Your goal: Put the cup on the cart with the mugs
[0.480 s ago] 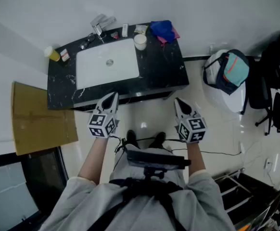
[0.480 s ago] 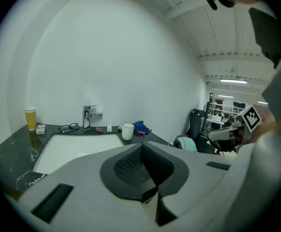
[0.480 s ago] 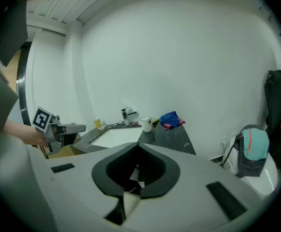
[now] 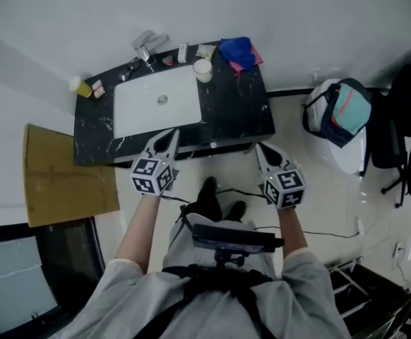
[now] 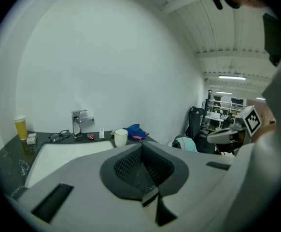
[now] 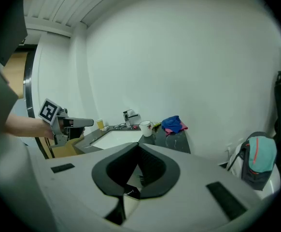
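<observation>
Left gripper and right gripper hover closed (both empty), well apart from the cup beside the sink.

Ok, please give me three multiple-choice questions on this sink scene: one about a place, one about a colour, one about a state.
1. Where does the white cup stand? A) in the sink basin B) on the black counter, right of the basin C) on a windowsill
2. What colour is the cloth mostly? A) blue B) green C) yellow
3. How are the jaws of the left hand-held gripper? A) wide apart B) shut on the cup C) shut, empty
Answers: B, it sits on the counter beside the basin; A, blue folds cover a pink bit; C, the left gripper view shows them meeting with nothing between.
</observation>
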### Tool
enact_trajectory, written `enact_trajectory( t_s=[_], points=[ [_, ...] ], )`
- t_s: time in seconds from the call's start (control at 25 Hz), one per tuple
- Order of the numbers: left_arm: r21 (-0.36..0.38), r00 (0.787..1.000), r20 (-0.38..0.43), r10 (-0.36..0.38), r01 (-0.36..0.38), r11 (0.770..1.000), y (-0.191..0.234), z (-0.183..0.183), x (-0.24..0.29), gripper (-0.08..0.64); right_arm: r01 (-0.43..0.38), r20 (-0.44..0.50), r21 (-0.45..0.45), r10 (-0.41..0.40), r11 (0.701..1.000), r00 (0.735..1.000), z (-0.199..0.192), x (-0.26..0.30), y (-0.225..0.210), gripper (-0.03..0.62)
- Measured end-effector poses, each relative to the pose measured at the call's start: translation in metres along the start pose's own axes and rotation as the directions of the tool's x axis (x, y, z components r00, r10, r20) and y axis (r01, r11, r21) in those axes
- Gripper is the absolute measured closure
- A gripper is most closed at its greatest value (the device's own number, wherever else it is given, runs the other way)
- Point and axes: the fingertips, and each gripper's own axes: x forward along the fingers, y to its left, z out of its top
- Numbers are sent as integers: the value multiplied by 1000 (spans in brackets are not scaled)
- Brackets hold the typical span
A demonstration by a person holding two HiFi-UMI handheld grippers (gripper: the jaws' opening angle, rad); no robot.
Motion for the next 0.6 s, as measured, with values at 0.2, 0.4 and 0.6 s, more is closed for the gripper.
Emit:
enact_trajectory(
  t_s=[0.2, 0.4, 0.6],
  points=[
    [15, 1000, -18, -21, 22, 1000, 19, 15, 40, 558, -3, 4, -21, 3, 1000, 1000, 21, 37, -10, 594],
    [35, 995, -75, -67, 69, 997, 38, 20, 91, 558, 20, 3, -30, -20, 999, 1000, 45, 73, -22, 594],
    [63, 987, -133, -94, 104, 993, 59, 23, 143, 527, 35, -6, -53, -35, 998, 999, 66, 116, -33, 594]
  ],
)
